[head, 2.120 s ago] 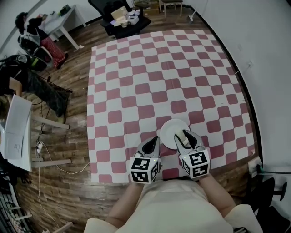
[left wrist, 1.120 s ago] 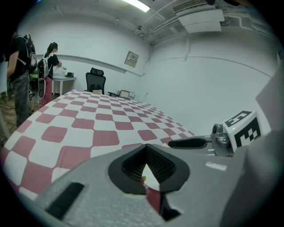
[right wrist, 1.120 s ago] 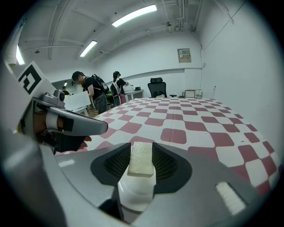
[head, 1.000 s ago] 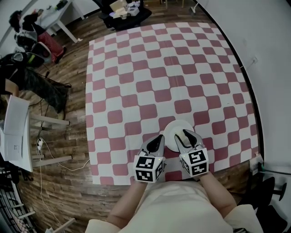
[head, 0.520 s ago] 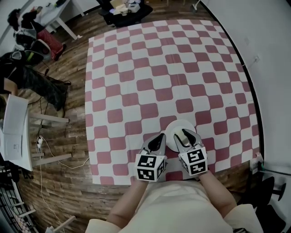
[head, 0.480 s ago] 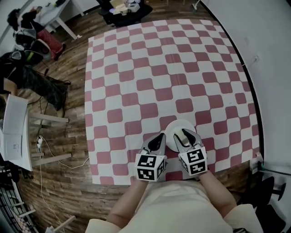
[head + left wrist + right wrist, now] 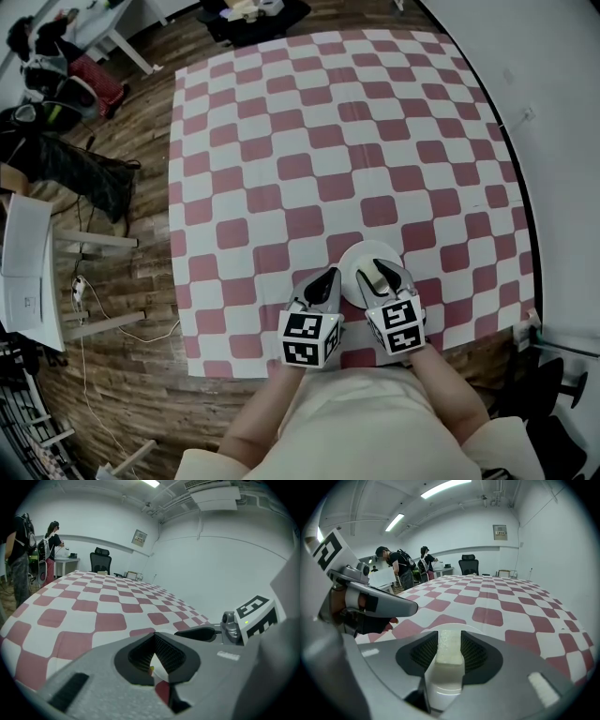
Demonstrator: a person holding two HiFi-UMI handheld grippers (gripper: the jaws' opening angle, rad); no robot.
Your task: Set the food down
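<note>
— What am I wearing, going by my head feed?
— A cream top (image 7: 361, 427) with loose cream sleeves (image 7: 506, 450).
— And the tools?
— My left gripper (image 7: 324, 281) and right gripper (image 7: 381, 272) are both matte grey shells that narrow to dark tips.
— Any markings?
— Each carries a white cube (image 7: 309, 339) printed with black square markers. Up close my pads (image 7: 423, 652) are black and finely ribbed. A small green light (image 7: 247, 622) glows on the right one's cube, beside a round metal knob (image 7: 228, 618).

Your left gripper (image 7: 324, 279) has its jaws pressed together; your right gripper (image 7: 379, 274), just beside it, clamps a pale food piece (image 7: 449, 647).
</note>
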